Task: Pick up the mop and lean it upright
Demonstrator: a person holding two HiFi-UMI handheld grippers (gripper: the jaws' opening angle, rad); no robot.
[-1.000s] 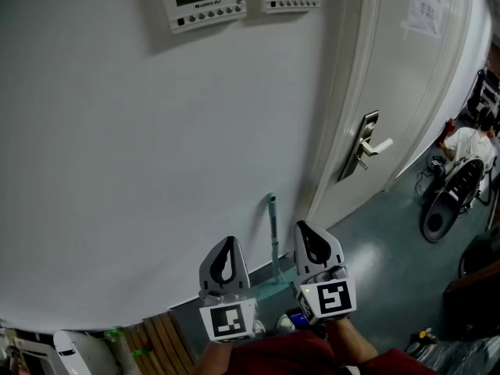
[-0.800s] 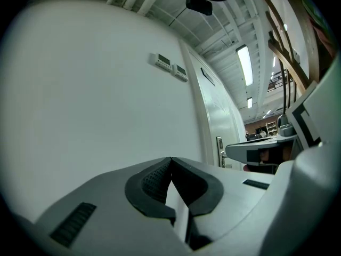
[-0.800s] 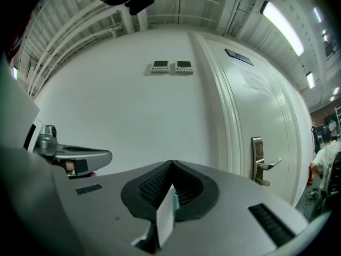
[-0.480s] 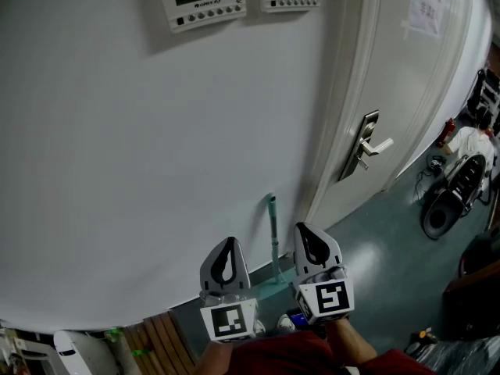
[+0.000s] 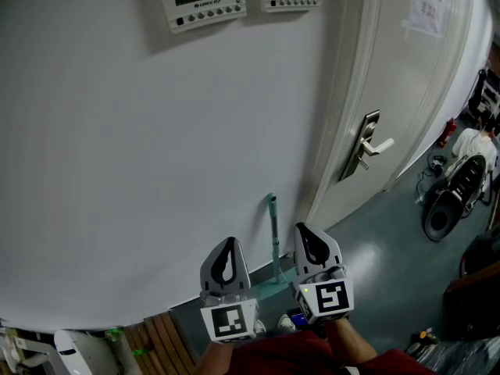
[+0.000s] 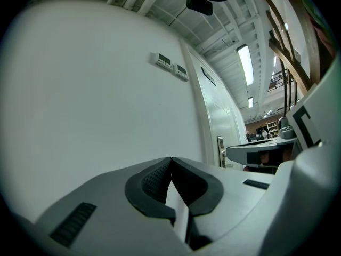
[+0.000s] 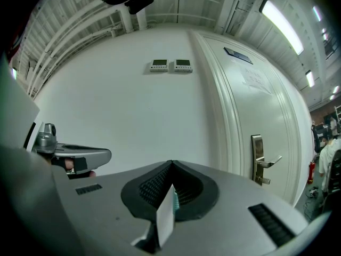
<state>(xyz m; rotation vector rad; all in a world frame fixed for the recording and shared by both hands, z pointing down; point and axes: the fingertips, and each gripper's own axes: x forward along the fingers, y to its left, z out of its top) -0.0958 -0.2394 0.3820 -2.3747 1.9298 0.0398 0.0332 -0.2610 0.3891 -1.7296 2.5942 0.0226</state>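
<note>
The mop (image 5: 273, 237) has a thin teal handle and stands upright against the white wall (image 5: 141, 147), its teal head on the floor beside the door frame. My left gripper (image 5: 228, 242) and right gripper (image 5: 302, 226) are held side by side just in front of the mop, one on each side of the handle and apart from it. In the left gripper view the jaws of the left gripper (image 6: 171, 159) meet at the tips with nothing between them. The right gripper (image 7: 171, 163) is shut and empty too; a sliver of teal shows behind its jaws.
A white door (image 5: 406, 76) with a metal lever handle (image 5: 369, 144) is right of the mop. Two wall control panels (image 5: 203, 0) hang high up. Wooden slats (image 5: 160, 338) lie at lower left. A person (image 5: 473, 143) sits among dark gear (image 5: 445, 205) at far right.
</note>
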